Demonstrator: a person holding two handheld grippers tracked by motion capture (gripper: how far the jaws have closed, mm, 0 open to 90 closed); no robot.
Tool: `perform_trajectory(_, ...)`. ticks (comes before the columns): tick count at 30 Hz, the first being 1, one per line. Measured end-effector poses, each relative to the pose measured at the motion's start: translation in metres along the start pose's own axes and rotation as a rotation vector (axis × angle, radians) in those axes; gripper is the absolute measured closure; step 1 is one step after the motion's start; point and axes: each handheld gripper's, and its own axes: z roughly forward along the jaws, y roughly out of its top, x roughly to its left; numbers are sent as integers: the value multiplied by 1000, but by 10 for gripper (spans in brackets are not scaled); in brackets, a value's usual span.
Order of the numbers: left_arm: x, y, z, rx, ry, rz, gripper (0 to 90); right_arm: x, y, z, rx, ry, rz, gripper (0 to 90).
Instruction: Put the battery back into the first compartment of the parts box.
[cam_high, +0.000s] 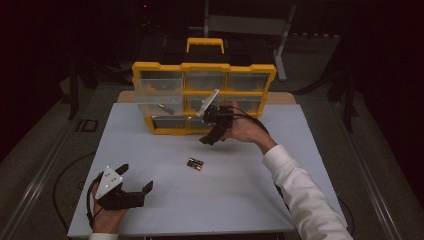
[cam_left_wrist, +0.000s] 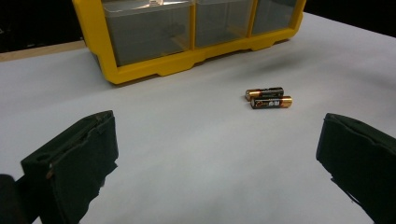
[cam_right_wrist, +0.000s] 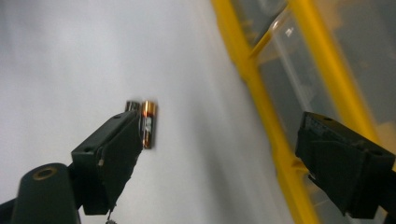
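Two batteries (cam_high: 195, 164) lie side by side near the middle of the white table (cam_high: 240, 195); they also appear in the left gripper view as batteries (cam_left_wrist: 269, 97) and in the right gripper view as batteries (cam_right_wrist: 147, 122). A yellow organizer box (cam_high: 202, 95) with clear drawers stands at the table's far side. My right gripper (cam_high: 210, 137) hangs open in the air just in front of the box, above the batteries, holding nothing. My left gripper (cam_high: 135, 181) rests open near the front left of the table, empty, pointing toward the batteries.
One upper-left drawer (cam_high: 159, 95) of the organizer is pulled out, with a small object (cam_high: 166, 108) inside it. The yellow frame (cam_right_wrist: 261, 93) runs close beside my right gripper. Dark floor surrounds the table, with a metal stand (cam_high: 280, 40) behind.
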Motion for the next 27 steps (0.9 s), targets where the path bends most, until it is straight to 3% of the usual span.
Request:
perform_trajectory(7, 0, 0, 0, 1, 0, 0, 0, 8, -4, 24, 79, 18, 2, 147)
perform_trajectory(13, 0, 0, 0, -1, 1, 0, 0, 12, -5, 40, 106, 23, -7, 160)
perform_trajectory(14, 0, 0, -1, -1, 0, -1, 0, 14, -5, 41, 142, 23, 33, 160)
perform_trajectory(17, 0, 0, -1, -1, 0, 0, 0, 12, -6, 48, 135, 22, 7, 171)
perform_trajectory(22, 0, 0, -1, 0, 1, 0, 0, 15, -7, 59, 158, 27, 26, 210)
perform_trajectory(27, 0, 0, -1, 1, 2, 1, 0, 17, -8, 66, 165, 34, -6, 241)
